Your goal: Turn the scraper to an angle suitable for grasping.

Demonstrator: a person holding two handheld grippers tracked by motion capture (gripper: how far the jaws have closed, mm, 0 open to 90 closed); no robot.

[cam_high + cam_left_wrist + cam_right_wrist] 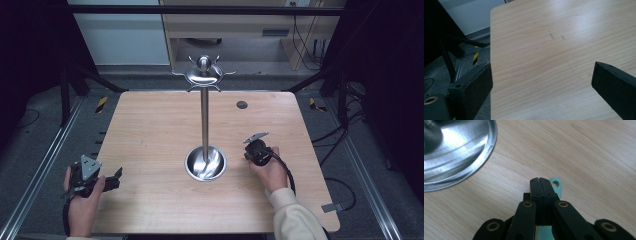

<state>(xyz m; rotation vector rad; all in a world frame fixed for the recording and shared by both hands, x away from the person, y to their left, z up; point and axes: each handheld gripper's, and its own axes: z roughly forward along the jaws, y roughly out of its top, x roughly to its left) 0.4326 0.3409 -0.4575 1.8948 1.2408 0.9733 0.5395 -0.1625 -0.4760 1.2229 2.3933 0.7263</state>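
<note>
The wooden desk carries the scene, pale-grained with rounded corners and a small dark round plug set into it near the far edge, right of centre. Next in size is the steel stand — a round, dished base sitting near the middle of the desk, a little toward the near edge, with a slim upright pole rising from it to a domed top ringed with short hooks that shows against the floor beyond the far edge. In the right gripper view the shiny rim of that base lies at the upper left, apart from the jaws. The left gripper rests in the person's left hand at the near left corner, its grey three-cornered plate on top; in the left gripper view its two black jaws stand wide apart over bare wood by the desk's left edge, with nothing between them. The right gripper sits in the right hand just right of the base, toward the near edge. In the right gripper view its jaws are pressed fully together, pad against pad. Smallest is a thin mint-green piece with a small hole at its end — it lies flat on the wood beneath and just beside the closed tips, mostly hidden by the gripper; whether the pads pinch it cannot be told.
</note>
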